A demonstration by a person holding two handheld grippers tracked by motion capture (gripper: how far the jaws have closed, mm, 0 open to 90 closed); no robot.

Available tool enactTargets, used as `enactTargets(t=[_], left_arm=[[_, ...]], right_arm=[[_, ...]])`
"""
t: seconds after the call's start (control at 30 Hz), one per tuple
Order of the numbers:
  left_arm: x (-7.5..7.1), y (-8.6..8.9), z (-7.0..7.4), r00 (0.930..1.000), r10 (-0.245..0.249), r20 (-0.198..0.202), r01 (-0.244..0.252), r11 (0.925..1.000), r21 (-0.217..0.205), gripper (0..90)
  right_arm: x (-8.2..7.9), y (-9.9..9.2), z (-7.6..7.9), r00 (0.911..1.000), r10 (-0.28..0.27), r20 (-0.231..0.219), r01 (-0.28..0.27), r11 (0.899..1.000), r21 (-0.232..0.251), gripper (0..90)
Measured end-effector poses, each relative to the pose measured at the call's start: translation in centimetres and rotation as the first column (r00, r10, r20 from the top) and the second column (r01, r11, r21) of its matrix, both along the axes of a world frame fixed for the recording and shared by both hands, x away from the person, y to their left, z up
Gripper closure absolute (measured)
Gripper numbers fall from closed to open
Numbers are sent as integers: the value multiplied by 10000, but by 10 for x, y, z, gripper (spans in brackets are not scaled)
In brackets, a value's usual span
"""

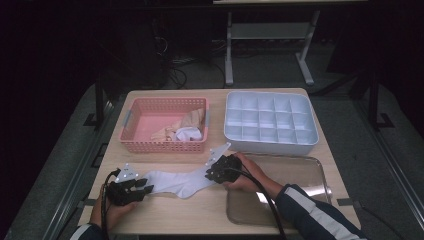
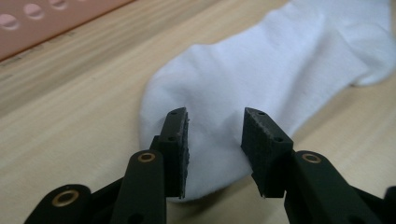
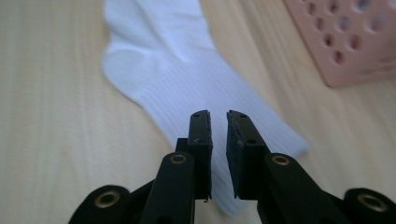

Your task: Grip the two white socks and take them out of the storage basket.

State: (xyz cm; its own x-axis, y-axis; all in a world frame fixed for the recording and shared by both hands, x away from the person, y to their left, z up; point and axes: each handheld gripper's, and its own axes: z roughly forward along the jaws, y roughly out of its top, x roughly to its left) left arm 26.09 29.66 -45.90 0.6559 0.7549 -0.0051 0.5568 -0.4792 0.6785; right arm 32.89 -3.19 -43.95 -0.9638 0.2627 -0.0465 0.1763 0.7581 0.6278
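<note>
A white sock (image 1: pixel 177 181) lies flat on the wooden table (image 1: pixel 200 210), stretched between my two grippers. My left gripper (image 1: pixel 145 186) is at the sock's left end. In the left gripper view its jaws (image 2: pixel 215 114) stand open just above the sock (image 2: pixel 261 70), one pad on each side of a stretch of fabric. My right gripper (image 1: pixel 210 175) is at the sock's right, ribbed end. In the right gripper view it (image 3: pixel 218 114) hovers over the sock (image 3: pixel 177 74) near the cuff with a narrow slit between the pads, and I see no fabric pinched in it.
A pink perforated basket (image 1: pixel 165 146) holding beige and white garments (image 1: pixel 182 131) stands behind the sock. A white divided box (image 1: pixel 270 137) is at the back right. A clear plastic tray (image 1: pixel 320 165) lies at the front right, under the person's right forearm.
</note>
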Motion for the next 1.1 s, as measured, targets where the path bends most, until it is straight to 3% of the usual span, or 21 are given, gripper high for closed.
enactTargets(t=[0.1,0.17,0.3,0.37,0.43,0.47,0.53,0.6,0.67,0.77,1.1], left_arm=[[-3,-3,5,9995,115,295,-104,9993,-357,544],[1,-4,7,9980,318,545,-295,9987,-422,513],[11,-5,-2,9989,372,267,-371,9993,-64,535],[13,-4,-5,9991,322,258,-316,9993,-219,540],[13,-3,-5,9993,287,223,-283,9995,-166,542],[13,-4,-5,9995,196,254,-195,9998,-39,542],[12,-4,-5,9997,93,230,-92,10000,-31,541],[12,-4,-5,9998,86,204,-84,9999,-103,541],[12,-4,-5,9998,19,208,-16,9999,-128,541],[13,-4,-5,9997,-140,187,142,9998,-127,543],[20,-11,-4,9970,-775,-23,774,9969,-170,549]], right_arm=[[-3,7,-8,9994,355,20,-355,9994,22,767],[-2,9,-14,9992,294,-288,-294,9996,9,764],[0,8,-18,9981,395,-480,-398,9992,-51,758],[-1,6,-18,9980,364,-511,-371,9992,-122,737],[-3,4,-16,9992,274,-277,-283,9991,-330,678],[-6,1,-12,9994,352,76,-347,9978,-559,691],[-6,-2,-11,9983,573,67,-569,9975,-429,716],[-11,-6,-7,9953,896,-379,-900,9959,-89,767],[-19,-8,-9,9895,1376,-438,-1386,9901,-200,807],[-28,-11,-12,9843,1678,-547,-1706,9841,-504,821],[-39,-20,-15,9758,1886,-1107,-1960,9788,-592,819]])
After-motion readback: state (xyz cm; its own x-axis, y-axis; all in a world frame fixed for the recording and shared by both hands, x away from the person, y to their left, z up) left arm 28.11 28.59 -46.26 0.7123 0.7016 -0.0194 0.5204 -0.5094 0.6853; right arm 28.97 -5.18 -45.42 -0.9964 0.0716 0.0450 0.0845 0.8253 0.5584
